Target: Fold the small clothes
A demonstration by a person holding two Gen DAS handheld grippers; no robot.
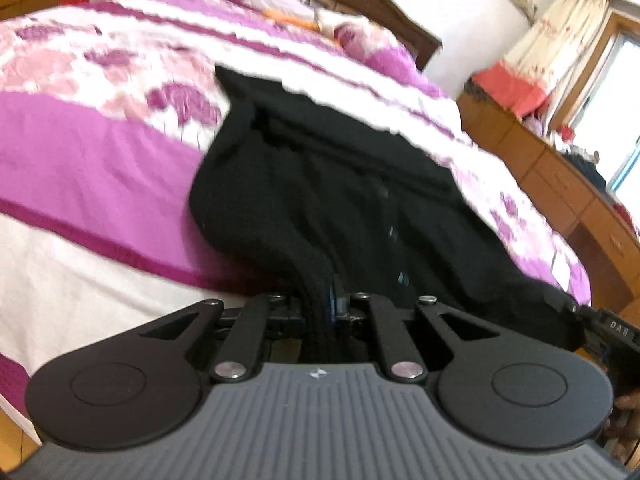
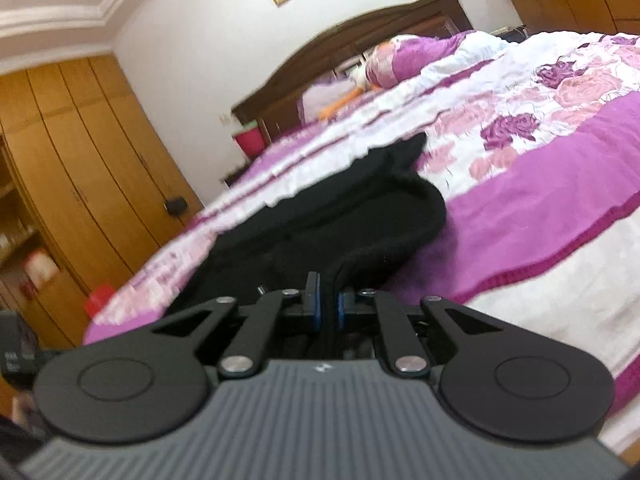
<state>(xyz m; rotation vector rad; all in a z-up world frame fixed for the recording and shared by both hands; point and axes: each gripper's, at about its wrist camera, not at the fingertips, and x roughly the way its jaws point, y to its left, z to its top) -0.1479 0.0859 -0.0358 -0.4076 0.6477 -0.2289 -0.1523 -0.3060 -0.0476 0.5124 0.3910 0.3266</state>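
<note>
A black knitted garment (image 1: 336,184) lies rumpled on the pink and white floral bedspread (image 1: 100,160). My left gripper (image 1: 326,306) is shut on the garment's near ribbed edge, which runs down between its blue-padded fingers. In the right wrist view the same garment (image 2: 320,216) stretches away over the bedspread (image 2: 540,208). My right gripper (image 2: 329,304) is shut on another part of its near edge. The other gripper's body shows at the right edge of the left wrist view (image 1: 612,326).
A dark wooden headboard (image 2: 360,40) and pillows (image 2: 400,60) stand at the far end of the bed. Wooden wardrobes (image 2: 80,160) line one side. A wooden dresser (image 1: 560,184) and a curtained window (image 1: 560,40) stand on the other side.
</note>
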